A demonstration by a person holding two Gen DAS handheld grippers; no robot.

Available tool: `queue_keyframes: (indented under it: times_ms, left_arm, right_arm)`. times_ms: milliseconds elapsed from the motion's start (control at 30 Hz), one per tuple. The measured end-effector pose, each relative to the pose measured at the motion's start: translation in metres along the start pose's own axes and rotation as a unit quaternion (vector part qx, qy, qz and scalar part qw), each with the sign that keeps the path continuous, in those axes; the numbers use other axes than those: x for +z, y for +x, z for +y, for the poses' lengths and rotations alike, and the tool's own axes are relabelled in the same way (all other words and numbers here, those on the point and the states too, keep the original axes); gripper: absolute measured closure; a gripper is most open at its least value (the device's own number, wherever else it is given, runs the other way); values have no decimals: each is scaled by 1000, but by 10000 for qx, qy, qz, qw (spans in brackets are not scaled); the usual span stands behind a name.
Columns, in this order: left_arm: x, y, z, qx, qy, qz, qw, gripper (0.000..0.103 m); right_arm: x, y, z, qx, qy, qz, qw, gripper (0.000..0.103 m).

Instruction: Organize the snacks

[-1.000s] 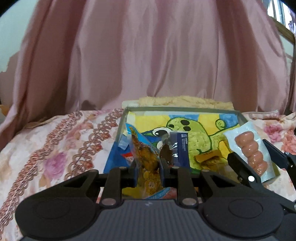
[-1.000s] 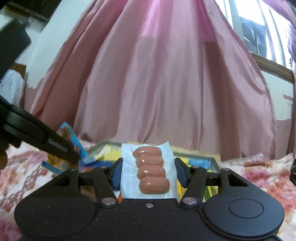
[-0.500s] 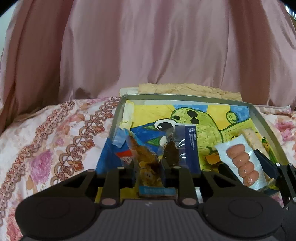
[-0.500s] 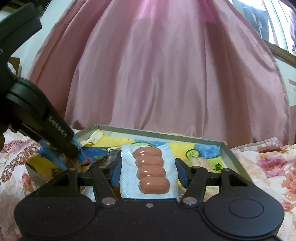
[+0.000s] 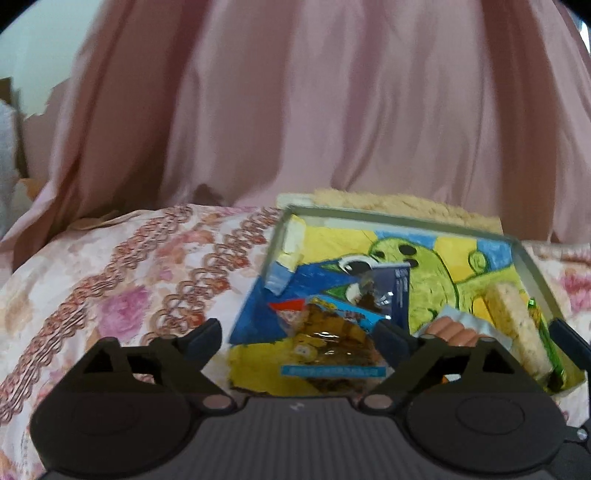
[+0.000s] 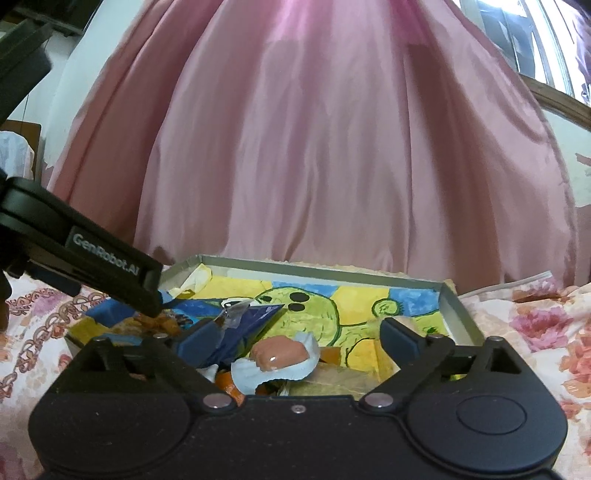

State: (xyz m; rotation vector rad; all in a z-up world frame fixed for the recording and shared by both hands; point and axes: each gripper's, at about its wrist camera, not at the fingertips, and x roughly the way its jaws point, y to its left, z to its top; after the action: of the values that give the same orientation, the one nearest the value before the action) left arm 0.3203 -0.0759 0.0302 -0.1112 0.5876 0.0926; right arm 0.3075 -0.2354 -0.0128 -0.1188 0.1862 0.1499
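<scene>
Two sets of fingers stand spread wide, and neither grasps anything. The left gripper (image 5: 297, 338) has its fingers released, with the orange-and-blue snack bag (image 5: 332, 341) lying loose between them on the floor of the tray (image 5: 399, 216). Just beyond that bag, a little toward the right finger, lies a dark blue packet (image 5: 397, 291) with a clear crinkled window. Past the right finger's tip the end of the sausage pack (image 5: 456, 330) shows, and farther to that side a pale speckled bar (image 5: 517, 332) lies along the tray's right wall with a green wrapper (image 5: 545, 332) just beside it.

The right gripper (image 6: 297, 338) is likewise released. Between its fingers the sausage pack (image 6: 280, 356) rests free in the tray (image 6: 458, 310), its white backing curled and the pink-brown sausages facing up. By the left finger's tip the dark blue packet (image 6: 251, 325) stands tilted, touching or nearly touching that finger; which one I cannot tell. Beyond it to the left, an arm of the left gripper (image 6: 147, 291), marked GenRobot.AI, reaches down over the snack bag (image 6: 159, 323) at the tray's near left corner.

Outward from both, the tray's floor bears a yellow, blue and green cartoon drawing (image 5: 428, 269). The tray sits on a floral bedspread (image 5: 110, 280), with a pink curtain (image 5: 332, 110) hanging behind and a window (image 6: 524, 33) at the upper right in the right wrist view.
</scene>
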Motion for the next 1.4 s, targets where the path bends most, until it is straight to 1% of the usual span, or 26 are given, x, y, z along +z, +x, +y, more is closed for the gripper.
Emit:
queue_keyframes:
  times_ms: [133,233,433,600,833,1000,1100,1400]
  left_arm:
    - [-1,-25,11,96,-206,-211,9995,2]
    - [-3,-46,17,127,-181,-316,9993,1]
    - [-18,-86,31,87,-391,-325,9987,1]
    - [-39,-117,39,132,-300,-347,9989,1]
    - [-67,-149,48,182,-219,-313,9991,1]
    - [-84,-166,49,210,12,-365,9991,1]
    - [-93,-174,51,210,79,-371,9991,1]
    - [-123,-188,68,131,37,-280,9995,1]
  right_arm:
    - [14,-18,-4,-61,87,26,9999,2]
    - [27,-37,-7,-124,158,30,9998,1]
    - [47,-82,-12,-211,374,38,9991,1]
    - [52,-118,-9,-218,415,95,9989,1]
    - [47,-162,-1,-192,429,187,9987,1]
    - [40,-190,6,-208,445,224,9985,1]
    - [36,-203,12,-237,416,235,9986,1]
    - [21,-235,25,-310,475,352,9978,1]
